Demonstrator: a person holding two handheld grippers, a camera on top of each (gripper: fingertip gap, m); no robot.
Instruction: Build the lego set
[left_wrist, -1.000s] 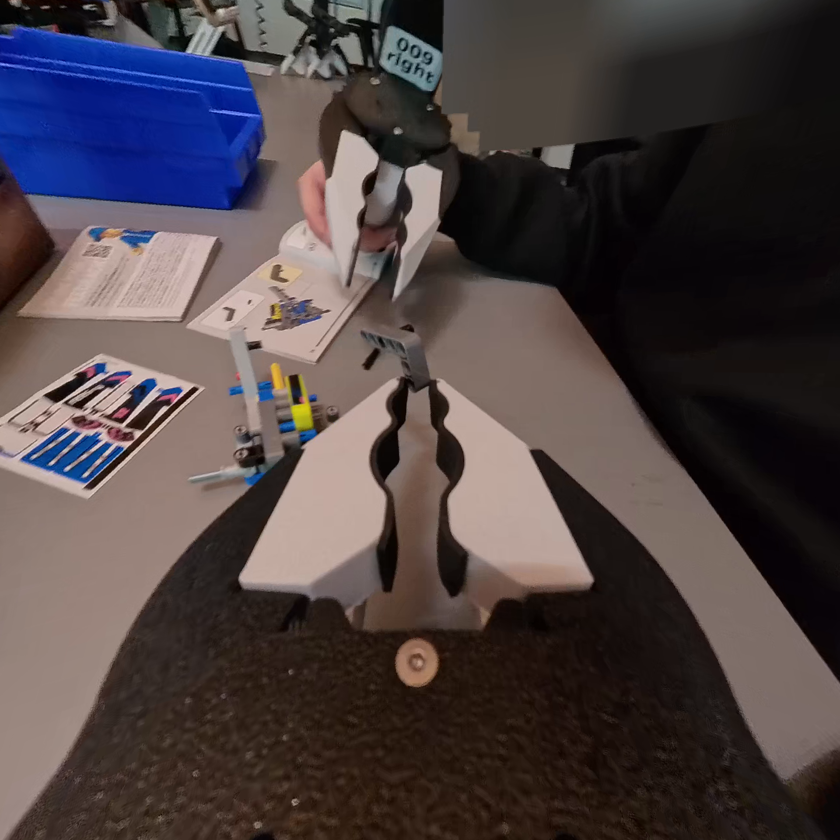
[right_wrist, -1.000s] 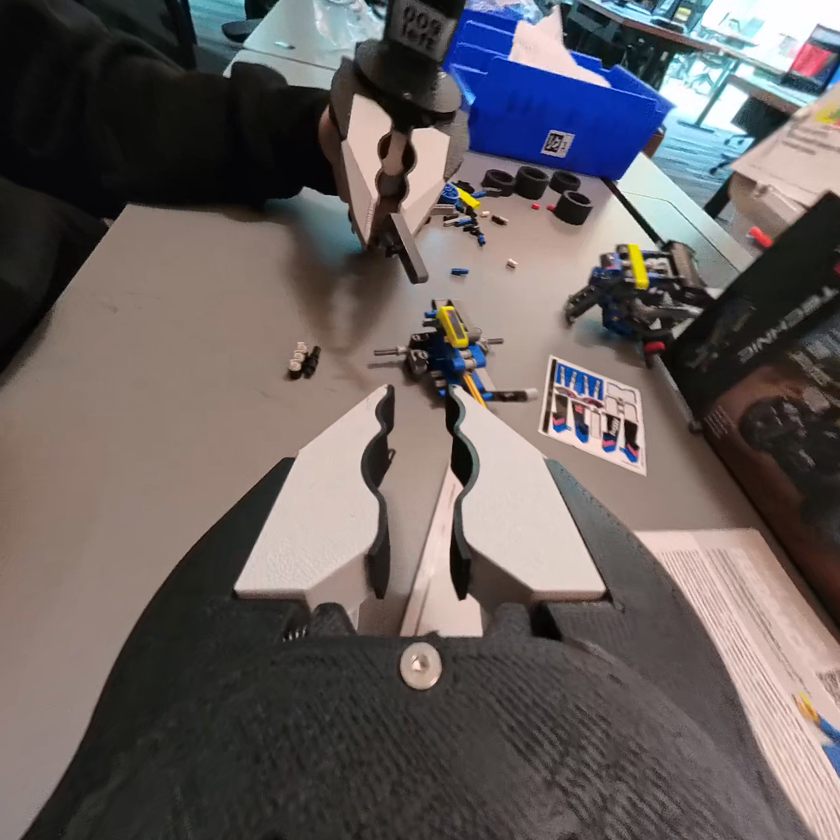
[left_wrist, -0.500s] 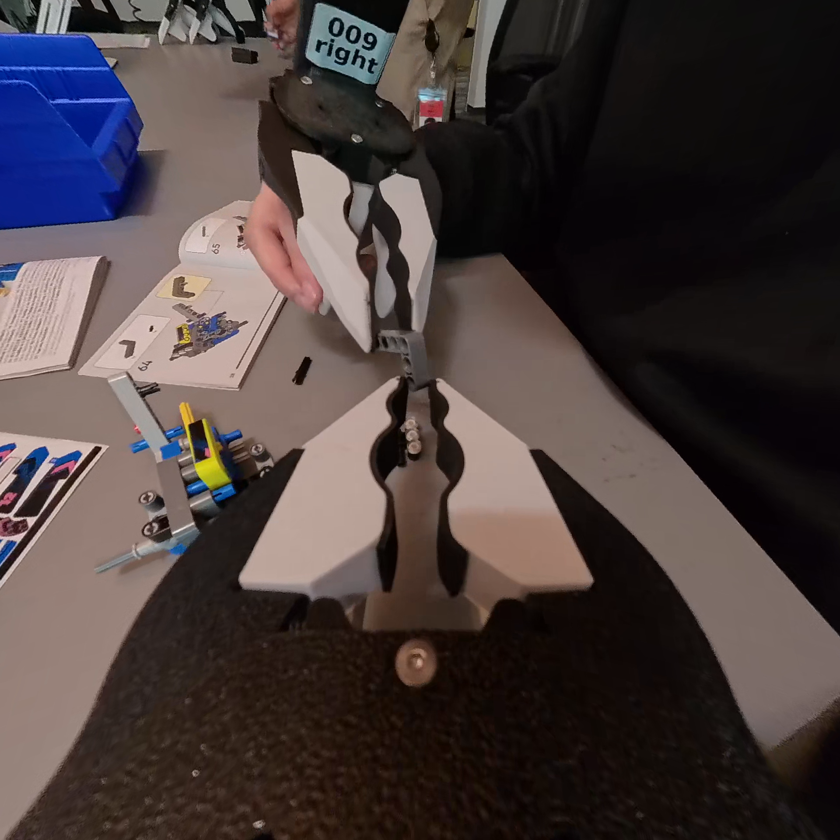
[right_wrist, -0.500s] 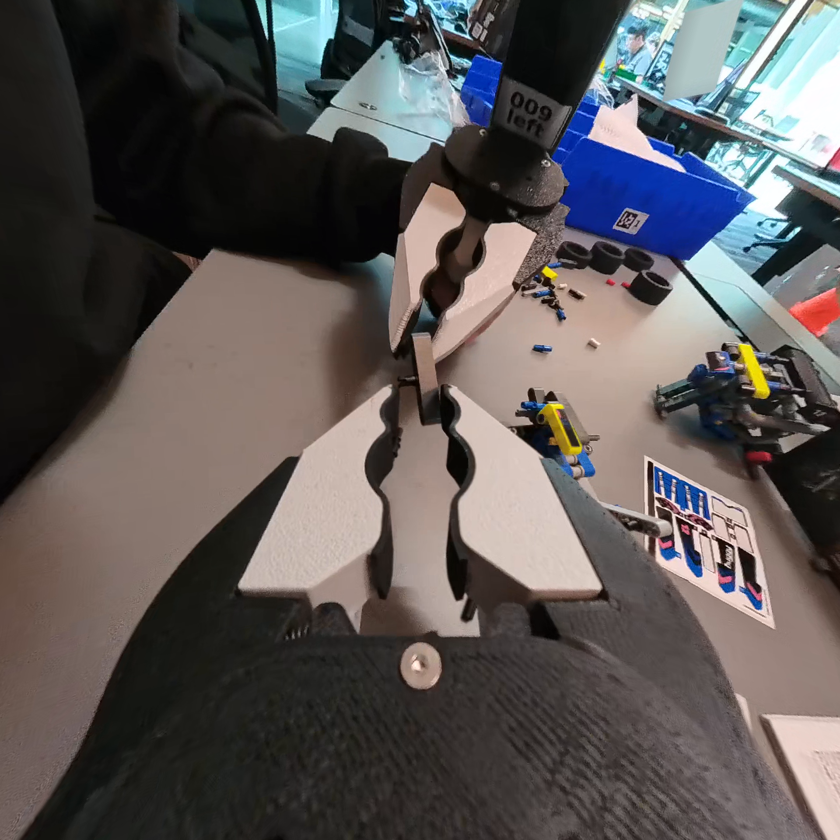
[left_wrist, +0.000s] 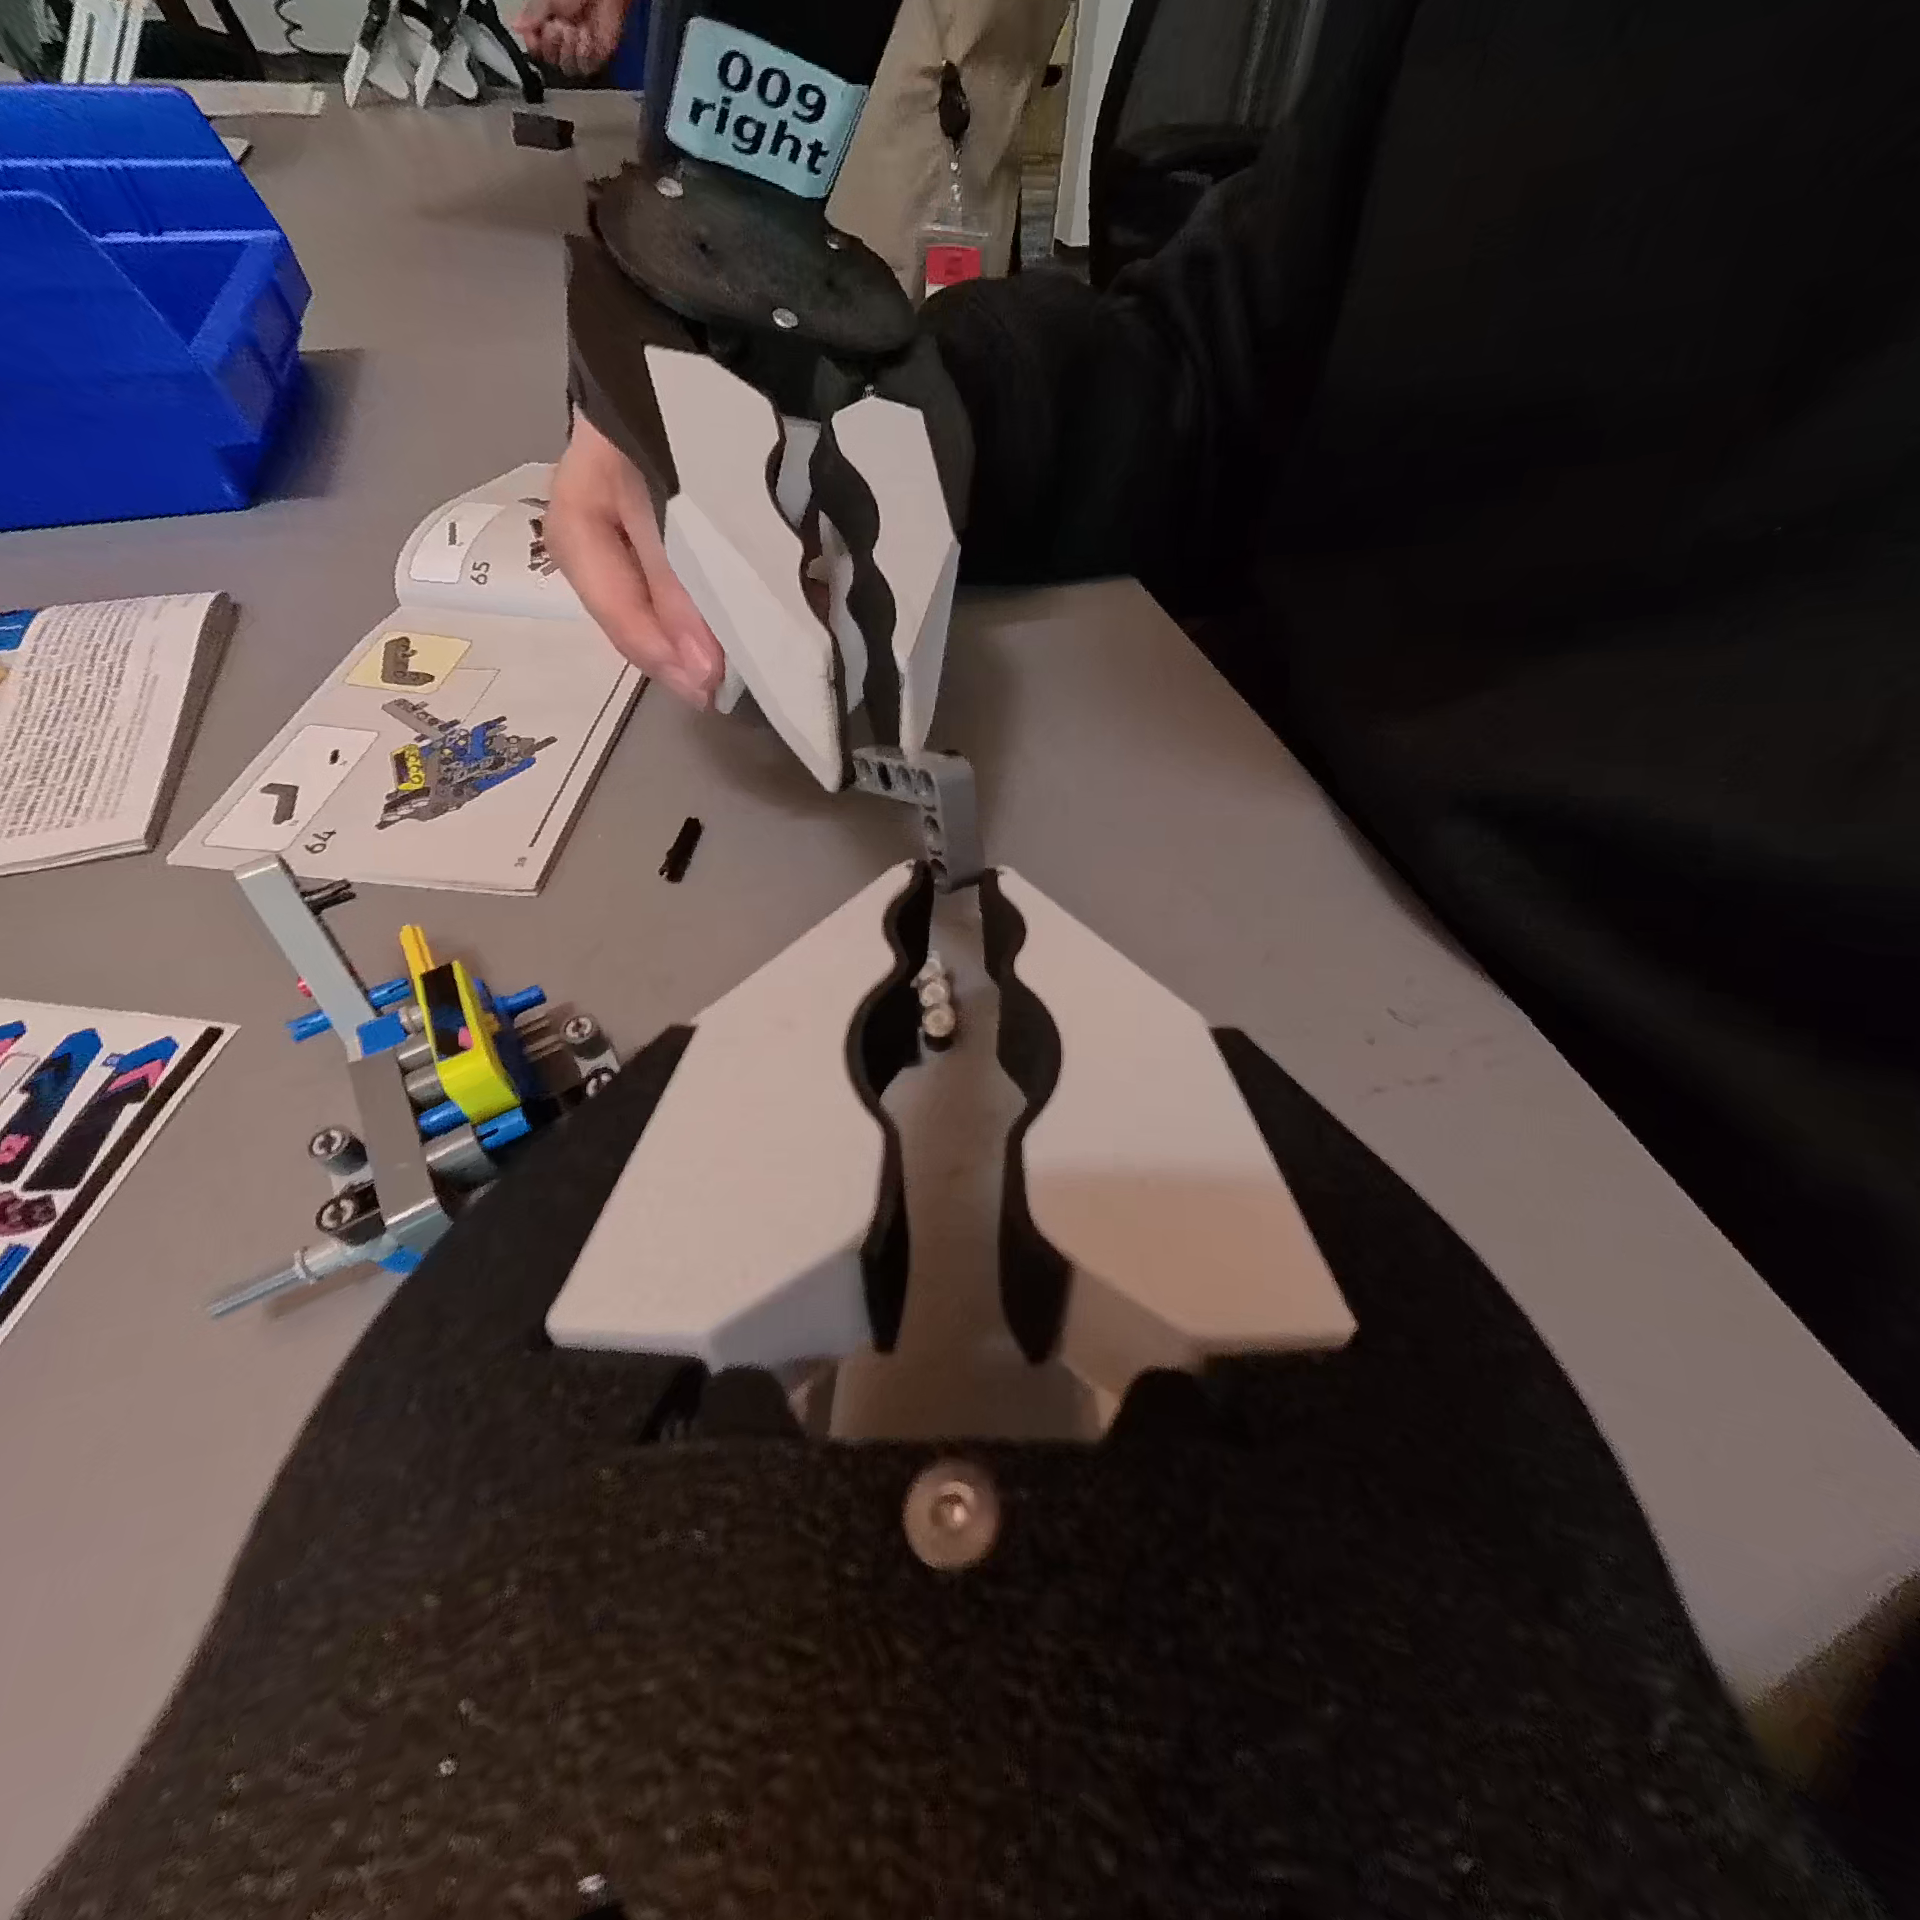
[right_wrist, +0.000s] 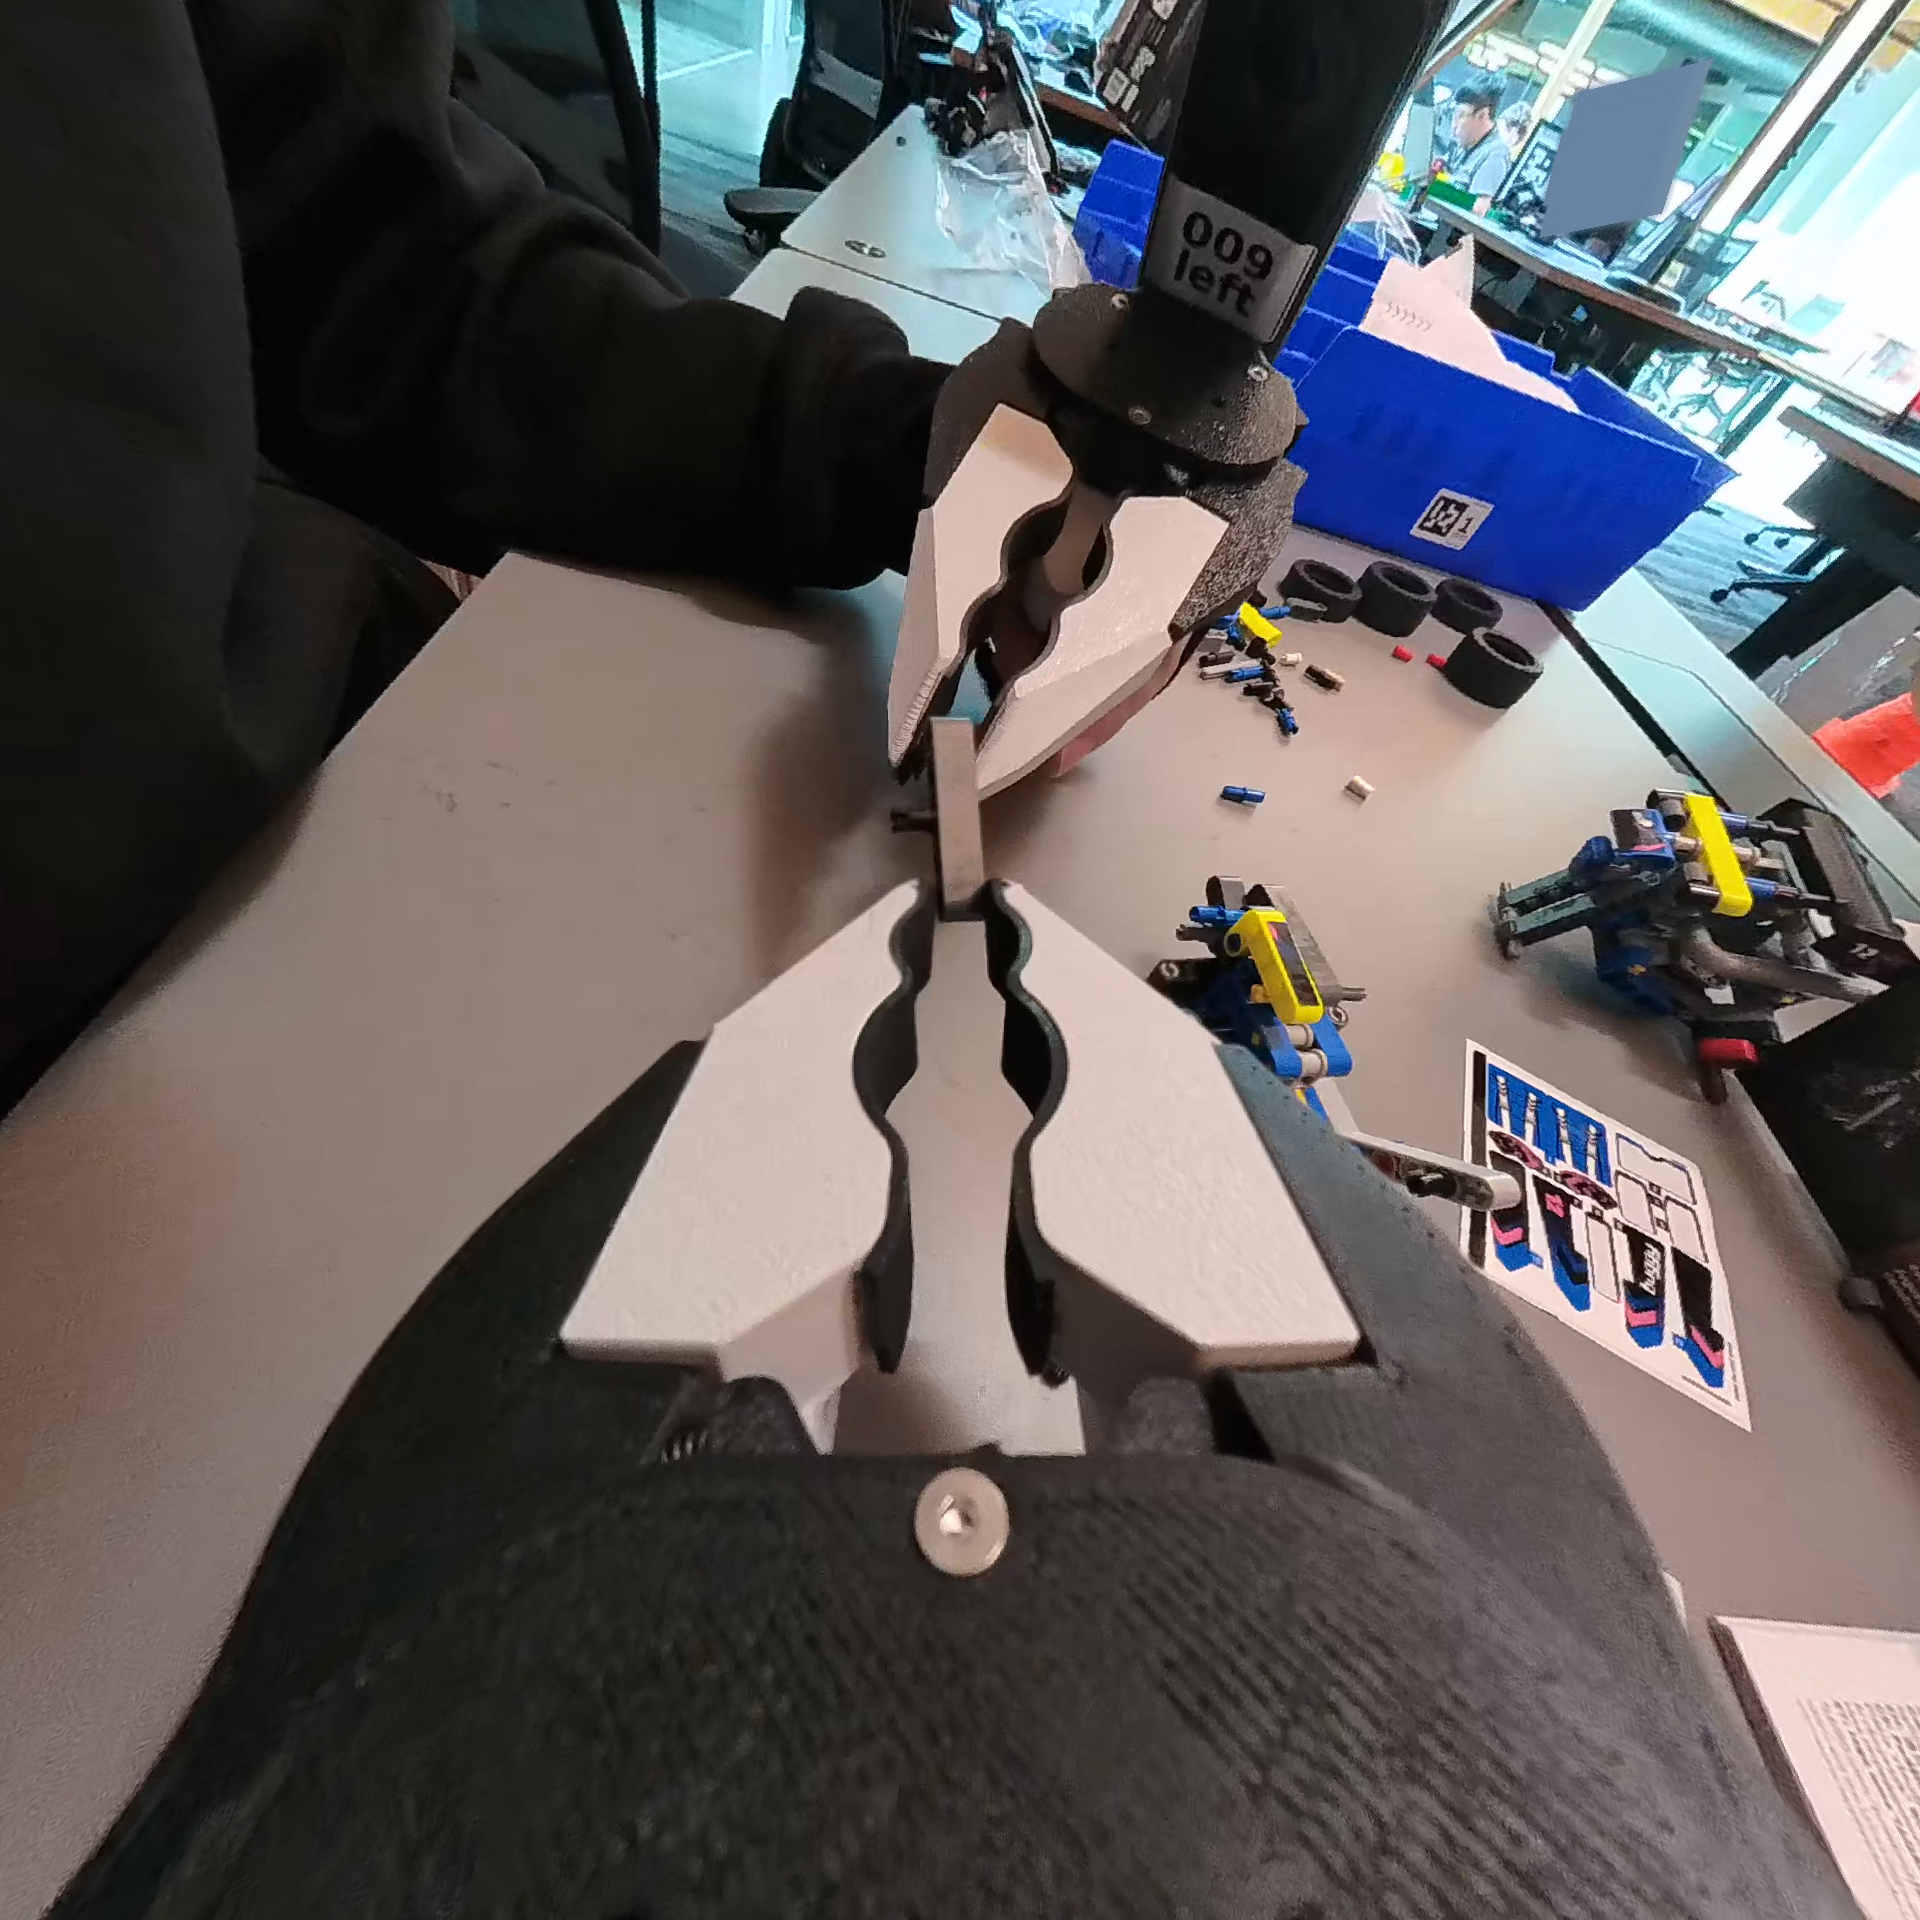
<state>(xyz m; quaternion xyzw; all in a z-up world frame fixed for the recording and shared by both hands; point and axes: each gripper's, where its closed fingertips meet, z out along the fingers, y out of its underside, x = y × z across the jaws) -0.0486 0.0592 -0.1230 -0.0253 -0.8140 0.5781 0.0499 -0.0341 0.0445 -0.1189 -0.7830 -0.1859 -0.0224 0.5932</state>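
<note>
A grey L-shaped lego beam (left_wrist: 943, 808) hangs above the table between both grippers. My left gripper (left_wrist: 951, 881) is shut on its lower arm. My right gripper (left_wrist: 875, 750) comes down from above and its tips clamp the beam's other arm. In the right wrist view the beam (right_wrist: 956, 821) runs from my right gripper (right_wrist: 961, 900) up to the left gripper (right_wrist: 940, 727). A small blue, grey and yellow lego assembly (left_wrist: 447, 1060) lies on the table to the left; it also shows in the right wrist view (right_wrist: 1278, 966).
An open instruction booklet (left_wrist: 416, 748), a sticker sheet (right_wrist: 1600, 1226) and a black pin (left_wrist: 681, 850) lie on the grey table. Small pins (left_wrist: 935, 1003) lie under the left gripper. Blue bins (right_wrist: 1455, 447), tyres (right_wrist: 1392, 603), loose pieces (right_wrist: 1257, 665) and a larger lego build (right_wrist: 1714, 914) stand farther off. The tips of both grippers are at nearly the same place.
My right gripper moved from over the booklet to the beam held by the left gripper and narrowed its jaws onto it. The left gripper kept its hold.
</note>
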